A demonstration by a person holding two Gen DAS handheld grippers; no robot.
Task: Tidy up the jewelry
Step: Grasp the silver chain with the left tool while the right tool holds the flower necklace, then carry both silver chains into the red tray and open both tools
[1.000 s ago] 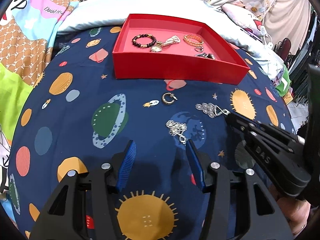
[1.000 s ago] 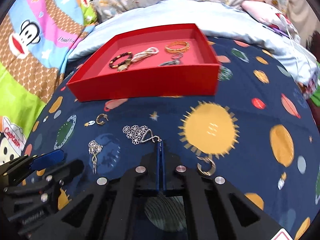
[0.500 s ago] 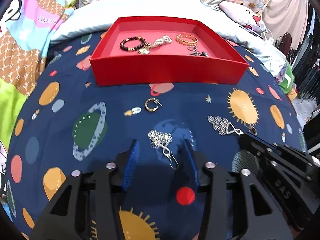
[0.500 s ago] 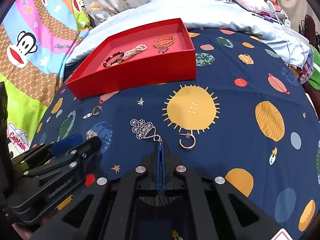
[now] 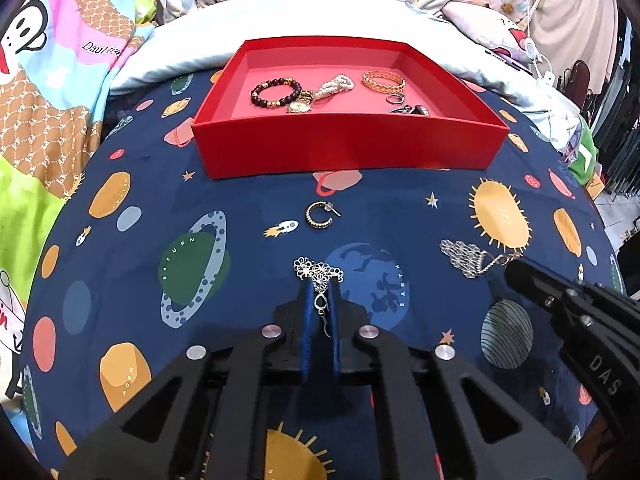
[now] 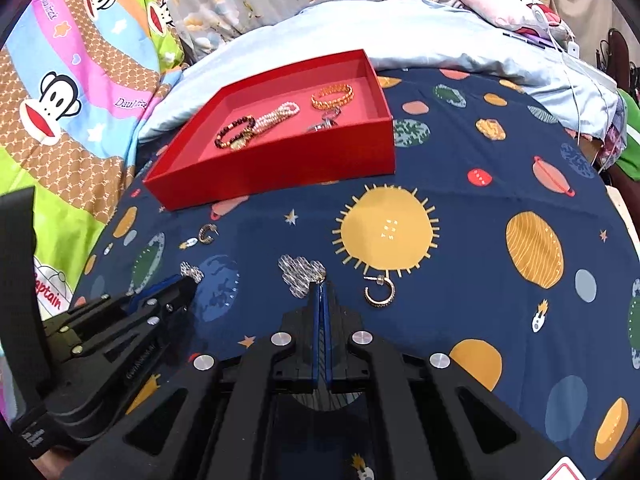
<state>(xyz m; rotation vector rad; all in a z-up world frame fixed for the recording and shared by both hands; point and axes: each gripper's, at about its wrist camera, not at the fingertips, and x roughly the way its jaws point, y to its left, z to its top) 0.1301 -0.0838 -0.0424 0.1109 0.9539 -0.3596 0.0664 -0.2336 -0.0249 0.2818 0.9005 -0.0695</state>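
black angular fingers [image 5: 308, 320] with blue pads, silver screws [image 5: 271, 331]

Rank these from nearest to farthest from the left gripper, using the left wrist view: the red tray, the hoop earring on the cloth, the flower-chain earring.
1. Flower-chain earring: between the left gripper's fingers.
2. Hoop earring: on the cloth just ahead, short of the tray.
3. Red tray: farthest, at the back.

Home bedroom, bed's space-print sheet [image 5: 240, 288], pillows [image 5: 496, 28]
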